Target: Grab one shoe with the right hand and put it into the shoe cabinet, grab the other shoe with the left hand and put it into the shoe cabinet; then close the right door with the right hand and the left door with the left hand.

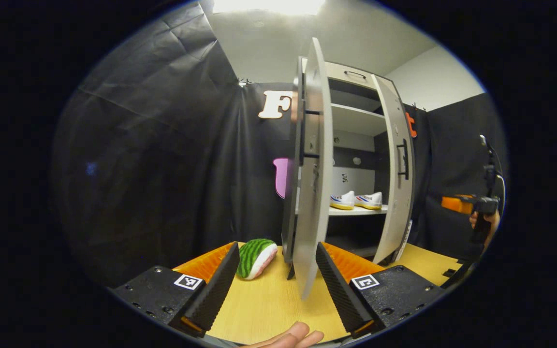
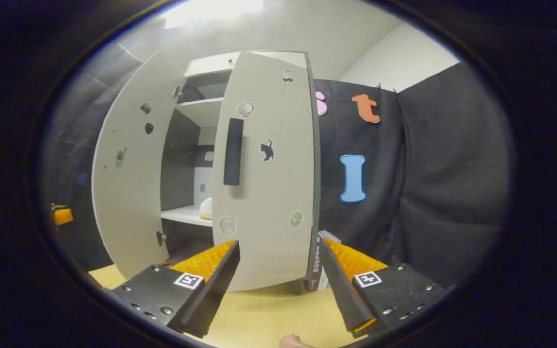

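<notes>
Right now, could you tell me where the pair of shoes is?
In the left gripper view, the pair of shoes sits side by side on the cabinet's middle shelf, right of centre, between the left door and the right door.

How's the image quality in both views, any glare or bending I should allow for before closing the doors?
Left gripper view: ceiling light blows out the top; left door bows from fisheye; shoes stay legible. Right gripper view: softer glare up top, right door curved, cabinet interior dim.

White shoes (image 1: 356,200), green-striped watermelon toy (image 1: 255,258), pale grey cabinet (image 1: 351,76).
</notes>
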A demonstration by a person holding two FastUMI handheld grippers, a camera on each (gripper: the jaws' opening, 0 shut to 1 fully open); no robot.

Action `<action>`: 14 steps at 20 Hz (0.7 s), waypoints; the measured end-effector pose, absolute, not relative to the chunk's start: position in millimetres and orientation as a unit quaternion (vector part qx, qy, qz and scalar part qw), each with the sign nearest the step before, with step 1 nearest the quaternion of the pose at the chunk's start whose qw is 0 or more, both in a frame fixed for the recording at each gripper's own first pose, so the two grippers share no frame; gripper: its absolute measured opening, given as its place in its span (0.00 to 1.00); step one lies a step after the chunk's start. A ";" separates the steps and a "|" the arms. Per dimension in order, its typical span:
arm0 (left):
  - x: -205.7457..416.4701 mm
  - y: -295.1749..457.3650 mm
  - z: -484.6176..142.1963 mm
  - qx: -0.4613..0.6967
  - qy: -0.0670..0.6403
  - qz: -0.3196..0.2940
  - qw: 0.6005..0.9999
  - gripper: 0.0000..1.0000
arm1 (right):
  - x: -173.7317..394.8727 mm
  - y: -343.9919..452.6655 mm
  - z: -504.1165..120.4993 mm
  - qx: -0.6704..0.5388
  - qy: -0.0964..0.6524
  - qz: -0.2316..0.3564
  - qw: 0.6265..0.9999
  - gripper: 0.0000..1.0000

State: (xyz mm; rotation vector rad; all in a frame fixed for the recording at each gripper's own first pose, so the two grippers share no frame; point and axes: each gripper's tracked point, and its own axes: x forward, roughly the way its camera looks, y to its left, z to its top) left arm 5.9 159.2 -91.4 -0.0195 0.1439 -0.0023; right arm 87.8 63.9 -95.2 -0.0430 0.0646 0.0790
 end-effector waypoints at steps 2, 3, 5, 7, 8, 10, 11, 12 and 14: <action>40.6 167.6 -70.2 0.000 0.060 0.007 0.998 0.96 | 69.9 61.2 -116.1 -0.018 0.044 0.047 0.998 0.98; 57.2 168.8 -58.8 0.004 0.052 0.008 0.999 0.92 | 63.7 60.4 -125.5 -0.016 0.052 0.049 0.997 0.98; 75.3 184.9 -43.6 0.001 0.065 0.051 0.997 0.95 | 52.7 47.9 -137.3 -0.004 0.062 0.032 0.998 0.98; 94.5 196.2 -25.9 -0.004 0.068 0.074 0.995 0.96 | 46.6 31.9 -139.2 0.011 0.053 0.001 0.999 0.98; 105.4 198.2 -18.5 -0.003 0.066 0.081 0.995 0.96 | 44.2 29.8 -140.9 0.017 0.049 -0.007 0.999 0.98; 125.1 197.6 -9.3 0.005 0.070 0.077 0.995 0.95 | 39.9 27.8 -142.6 0.022 0.040 -0.014 0.999 0.98; 135.4 197.5 -5.0 0.005 0.069 0.074 0.995 0.95 | 39.0 30.0 -140.8 0.015 0.038 -0.008 0.999 0.98; 145.6 196.7 -4.0 0.003 0.075 0.072 0.995 0.95 | 38.7 34.0 -136.4 0.012 0.031 0.003 0.999 0.98; 156.8 197.7 -2.3 -0.004 0.087 0.071 0.994 0.92 | 35.5 39.5 -128.3 0.017 0.020 0.025 0.999 0.98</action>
